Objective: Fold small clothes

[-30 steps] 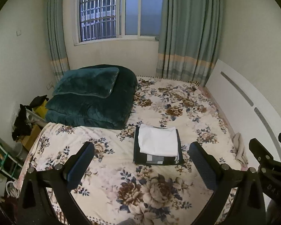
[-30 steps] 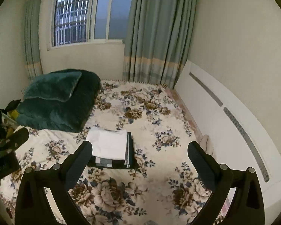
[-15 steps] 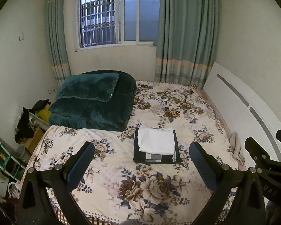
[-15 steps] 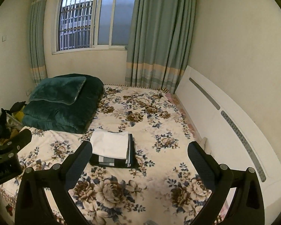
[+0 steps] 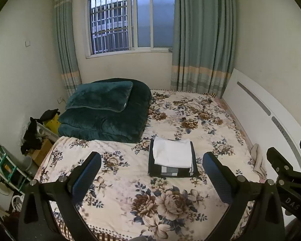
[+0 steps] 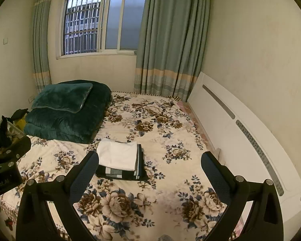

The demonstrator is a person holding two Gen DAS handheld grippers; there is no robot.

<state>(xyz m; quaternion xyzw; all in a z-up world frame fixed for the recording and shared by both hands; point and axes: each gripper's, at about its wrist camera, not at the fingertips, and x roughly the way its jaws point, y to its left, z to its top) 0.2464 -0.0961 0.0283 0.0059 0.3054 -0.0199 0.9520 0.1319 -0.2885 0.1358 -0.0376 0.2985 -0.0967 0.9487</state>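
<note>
1. Left claw (image 5: 151, 177) hangs above the bed (image 5: 114, 204), spread wide, holding nothing.
2. Folded white garment (image 5: 172, 153) tops a dark folded garment (image 5: 170, 171) mid-bed, at twelve o'clock.
3. Right claw (image 6: 149, 175) likewise gapes, nothing held.

Dim, yellowish room light; the window (image 5: 131, 22) shows dull blue dusk. Fisheye bends walls, corners go black. Focus is fairly sharp, shadows soft.

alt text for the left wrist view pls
The open left gripper hovers over a floral bed holding a folded white garment stacked on a folded dark garment. A green quilt lies beyond, below a window.
</note>
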